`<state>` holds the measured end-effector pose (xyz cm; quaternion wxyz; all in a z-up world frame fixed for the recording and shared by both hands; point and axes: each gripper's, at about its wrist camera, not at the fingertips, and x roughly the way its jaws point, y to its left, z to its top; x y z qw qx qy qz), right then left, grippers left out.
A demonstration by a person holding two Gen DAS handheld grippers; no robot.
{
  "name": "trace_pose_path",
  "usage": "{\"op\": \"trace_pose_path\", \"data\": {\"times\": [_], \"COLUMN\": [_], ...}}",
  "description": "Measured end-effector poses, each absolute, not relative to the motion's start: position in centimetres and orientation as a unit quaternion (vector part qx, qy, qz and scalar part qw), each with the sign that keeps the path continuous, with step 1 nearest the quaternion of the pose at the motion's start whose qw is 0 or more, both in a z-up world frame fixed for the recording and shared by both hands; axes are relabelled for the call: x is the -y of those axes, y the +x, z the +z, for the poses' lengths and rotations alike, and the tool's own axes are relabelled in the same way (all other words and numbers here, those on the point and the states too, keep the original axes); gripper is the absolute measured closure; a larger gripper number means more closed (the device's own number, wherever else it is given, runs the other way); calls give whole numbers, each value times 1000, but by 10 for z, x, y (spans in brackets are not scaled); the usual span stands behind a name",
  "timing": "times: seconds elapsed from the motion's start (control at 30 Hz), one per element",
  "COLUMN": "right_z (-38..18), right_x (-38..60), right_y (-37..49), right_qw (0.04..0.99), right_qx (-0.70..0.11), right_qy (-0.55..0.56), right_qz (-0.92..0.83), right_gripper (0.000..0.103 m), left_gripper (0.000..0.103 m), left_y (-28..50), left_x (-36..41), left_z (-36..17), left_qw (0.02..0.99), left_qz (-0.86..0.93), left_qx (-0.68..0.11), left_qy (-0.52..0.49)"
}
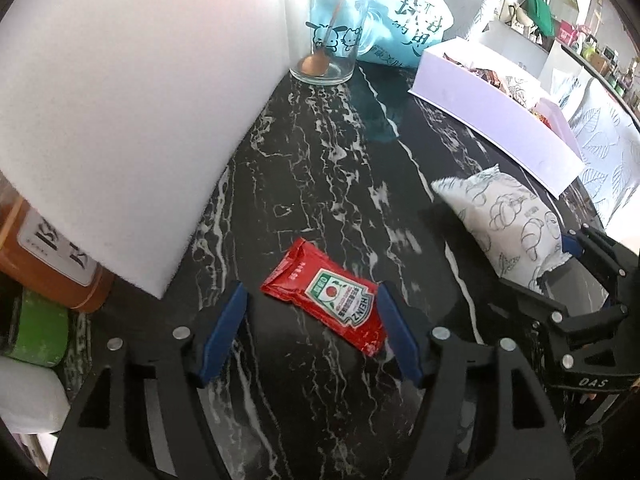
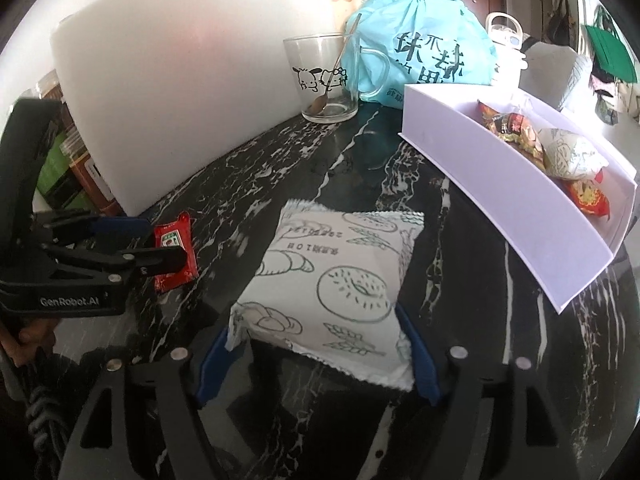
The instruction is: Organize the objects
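A red Heinz ketchup packet lies flat on the black marble counter. My left gripper is open, its blue fingers on either side of the packet. My right gripper is shut on a white bread-printed pouch, gripping its near edge; the pouch's far end slopes toward the counter. The pouch also shows in the left wrist view. The packet and my left gripper show in the right wrist view. A white open box with several snack packs stands to the right.
A white foam block stands along the left. A glass mug with a spoon and a tied blue bag sit at the back. Jars stand at the left, behind the block.
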<state>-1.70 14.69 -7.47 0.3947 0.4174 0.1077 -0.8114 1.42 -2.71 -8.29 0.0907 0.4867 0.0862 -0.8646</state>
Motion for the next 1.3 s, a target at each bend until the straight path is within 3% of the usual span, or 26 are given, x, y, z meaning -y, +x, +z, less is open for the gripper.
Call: {"op": "trace_pose_path", "data": {"times": [0.2, 0.4, 0.5, 0.57, 0.7, 1.3], "right_z": [-75, -75, -74, -74, -74, -73], "right_x": [-149, -152, -156, -158, -161, -166], "right_y": [-20, -24, -25, -26, -27, -28], "right_qw": [394, 398, 402, 409, 415, 446], "right_qx": [-86, -64, -52, -43, -30, 0], "right_qy": [422, 425, 426, 427, 429, 429], "right_qz": [-812, -811, -809, -806, -802, -786], "right_gripper": [20, 19, 20, 29, 34, 38], "left_gripper": [37, 48, 64, 78, 80, 88], "left_y": [11, 8, 5, 3, -1, 12], "left_x": [22, 13, 11, 10, 7, 10], "left_z": [-83, -84, -83, -82, -81, -67], "left_qw": [87, 80, 81, 75, 58, 34], "left_qz": [-868, -871, -874, -875, -877, -885], "left_qx": [-78, -56, -52, -57, -67, -93], "left_qy": [482, 482, 476, 474, 472, 455]}}
